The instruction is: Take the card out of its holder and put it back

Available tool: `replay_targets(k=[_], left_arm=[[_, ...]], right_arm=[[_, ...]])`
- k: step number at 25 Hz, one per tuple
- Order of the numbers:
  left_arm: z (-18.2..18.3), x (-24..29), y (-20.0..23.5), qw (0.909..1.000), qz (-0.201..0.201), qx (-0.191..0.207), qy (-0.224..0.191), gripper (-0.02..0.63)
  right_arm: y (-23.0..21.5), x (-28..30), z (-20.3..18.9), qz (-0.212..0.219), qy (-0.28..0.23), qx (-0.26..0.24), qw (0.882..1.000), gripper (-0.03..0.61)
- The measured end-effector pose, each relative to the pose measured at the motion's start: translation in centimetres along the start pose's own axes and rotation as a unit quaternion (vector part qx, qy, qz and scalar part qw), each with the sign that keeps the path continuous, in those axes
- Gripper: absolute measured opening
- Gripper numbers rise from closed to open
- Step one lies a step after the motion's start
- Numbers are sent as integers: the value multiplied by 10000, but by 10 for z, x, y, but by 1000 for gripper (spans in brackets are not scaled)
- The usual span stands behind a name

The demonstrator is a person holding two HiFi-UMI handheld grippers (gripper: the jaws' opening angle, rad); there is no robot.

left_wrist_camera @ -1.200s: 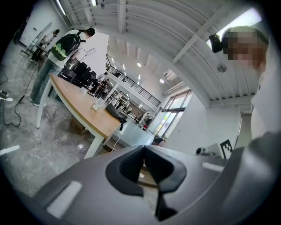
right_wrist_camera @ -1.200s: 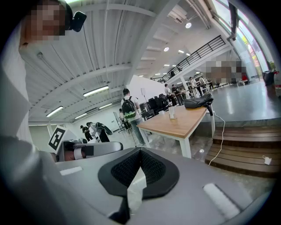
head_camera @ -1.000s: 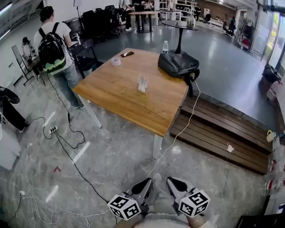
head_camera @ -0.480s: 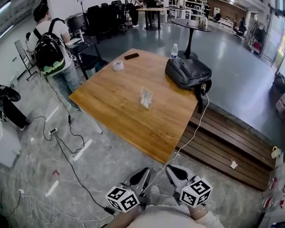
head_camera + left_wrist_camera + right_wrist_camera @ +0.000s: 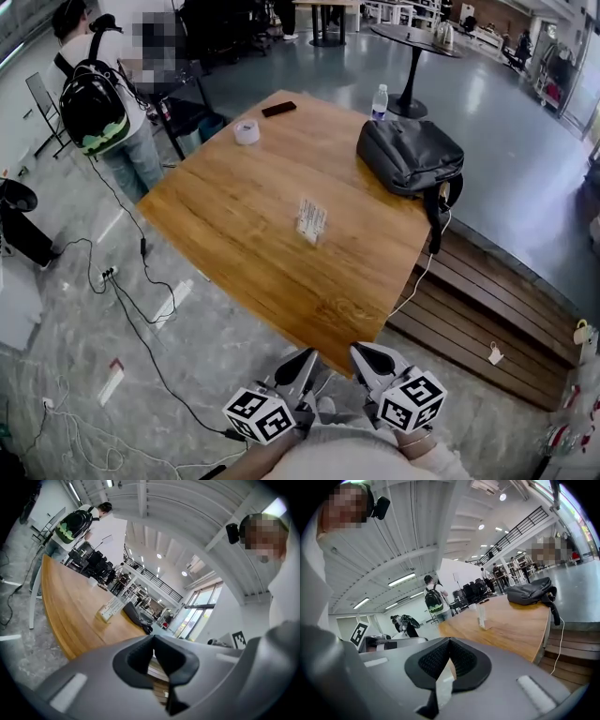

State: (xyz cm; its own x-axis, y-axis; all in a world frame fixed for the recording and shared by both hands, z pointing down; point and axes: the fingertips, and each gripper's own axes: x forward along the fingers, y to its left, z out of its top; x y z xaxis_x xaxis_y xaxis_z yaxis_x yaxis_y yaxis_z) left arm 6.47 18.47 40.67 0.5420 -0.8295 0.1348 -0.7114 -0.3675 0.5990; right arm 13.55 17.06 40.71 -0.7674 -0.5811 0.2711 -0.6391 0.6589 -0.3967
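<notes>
Carried low, just short of the table's (image 5: 234, 211) near corner, likely for the approach: left gripper (image 5: 306, 364) and right gripper (image 5: 366, 356), both clenched on nothing. Stood upright near the table's middle, well apart from both: card (image 5: 312, 216) in its holder (image 5: 307, 234), not yet pulled.

Right gripper (image 5: 450, 641): jaw tips touching, nothing between them. Pads dark and textured.

Wooden table (image 5: 511, 625) ahead, seen low across its top. Card holder (image 5: 481, 616) upright on the top, away from every edge; contents too small to tell.

Dark bag (image 5: 529, 592) lies at the table's right edge, well apart from the holder. Its strap (image 5: 554, 611) hangs over that edge. White cable (image 5: 558, 644) drops beside the strap toward wooden steps (image 5: 565, 665).

Person with backpack (image 5: 433, 599) stands beyond the table's far left corner.
</notes>
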Motion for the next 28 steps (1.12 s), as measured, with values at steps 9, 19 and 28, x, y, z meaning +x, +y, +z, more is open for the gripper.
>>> replay_targets(k=[9,19,28], left_arm=[[74,53,67,9988,-424,31,222,9],[116,94,121,9911,-1057,14,807,9],[122,120,147,9887,-1122,-104,988,9]], right_arm=[[-28,86,59,-462,-268,11,9986,-5],[-40,167,86,-1052,-269,73,9941,-5],[-69,196,95,-1201,-7,-13,9928,-5]])
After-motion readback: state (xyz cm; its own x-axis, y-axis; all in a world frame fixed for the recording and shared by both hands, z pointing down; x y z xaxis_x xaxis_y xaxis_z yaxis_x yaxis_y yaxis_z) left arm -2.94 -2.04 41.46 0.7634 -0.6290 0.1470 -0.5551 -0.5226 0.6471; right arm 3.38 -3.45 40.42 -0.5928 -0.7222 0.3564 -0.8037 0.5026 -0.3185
